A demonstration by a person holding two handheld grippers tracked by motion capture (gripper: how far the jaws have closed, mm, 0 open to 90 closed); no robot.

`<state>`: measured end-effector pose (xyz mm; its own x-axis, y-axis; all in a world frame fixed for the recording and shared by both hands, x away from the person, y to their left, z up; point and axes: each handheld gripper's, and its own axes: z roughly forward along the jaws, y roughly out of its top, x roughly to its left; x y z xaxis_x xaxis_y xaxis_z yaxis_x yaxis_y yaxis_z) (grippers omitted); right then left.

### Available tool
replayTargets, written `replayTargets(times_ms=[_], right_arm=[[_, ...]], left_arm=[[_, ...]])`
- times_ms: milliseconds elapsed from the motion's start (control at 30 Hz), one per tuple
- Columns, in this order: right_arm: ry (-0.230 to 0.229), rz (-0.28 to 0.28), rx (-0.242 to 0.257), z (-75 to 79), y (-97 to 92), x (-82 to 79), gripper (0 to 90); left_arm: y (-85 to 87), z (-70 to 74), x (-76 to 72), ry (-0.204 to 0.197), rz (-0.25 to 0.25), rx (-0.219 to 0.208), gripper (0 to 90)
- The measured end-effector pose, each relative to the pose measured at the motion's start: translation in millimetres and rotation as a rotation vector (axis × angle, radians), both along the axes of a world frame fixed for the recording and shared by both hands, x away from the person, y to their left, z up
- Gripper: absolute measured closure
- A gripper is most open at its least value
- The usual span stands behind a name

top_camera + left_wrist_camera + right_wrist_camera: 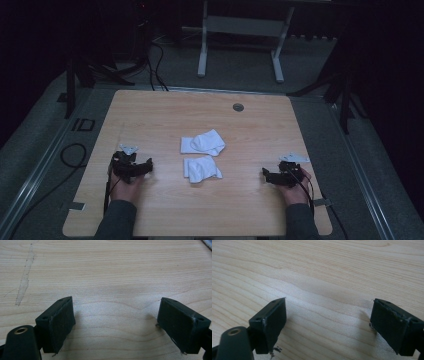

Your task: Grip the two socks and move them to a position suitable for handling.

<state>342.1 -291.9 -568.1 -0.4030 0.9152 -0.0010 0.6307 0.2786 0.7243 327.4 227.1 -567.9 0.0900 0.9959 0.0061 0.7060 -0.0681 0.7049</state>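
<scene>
Two white socks lie mid-table in the high view: one [204,142] farther off, the other [201,168] just in front of it. My left gripper [148,165] rests on the wooden table [150,115] well left of the socks. In the left gripper view it [116,315] stands open, with bare wood between its jaws. A white corner of sock [208,243] peeks in at the top right there. My right gripper [265,173] sits right of the socks. It [328,315] is open over bare wood too.
A round grey grommet [238,107] is set in the table near its far edge. A pale scratch mark [25,277] runs along the wood. Beyond the table are a white desk frame [240,45], dark stands and floor cables [72,155].
</scene>
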Motion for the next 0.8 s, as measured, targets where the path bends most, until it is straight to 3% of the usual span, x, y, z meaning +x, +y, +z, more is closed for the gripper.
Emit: replayTargets(times_ms=[800], right_arm=[[0.002,-0.002,0.0,0.4,0.3,0.0,14.5]], left_arm=[[0.0,0.0,0.1,0.0,0.0,0.0,14.0]])
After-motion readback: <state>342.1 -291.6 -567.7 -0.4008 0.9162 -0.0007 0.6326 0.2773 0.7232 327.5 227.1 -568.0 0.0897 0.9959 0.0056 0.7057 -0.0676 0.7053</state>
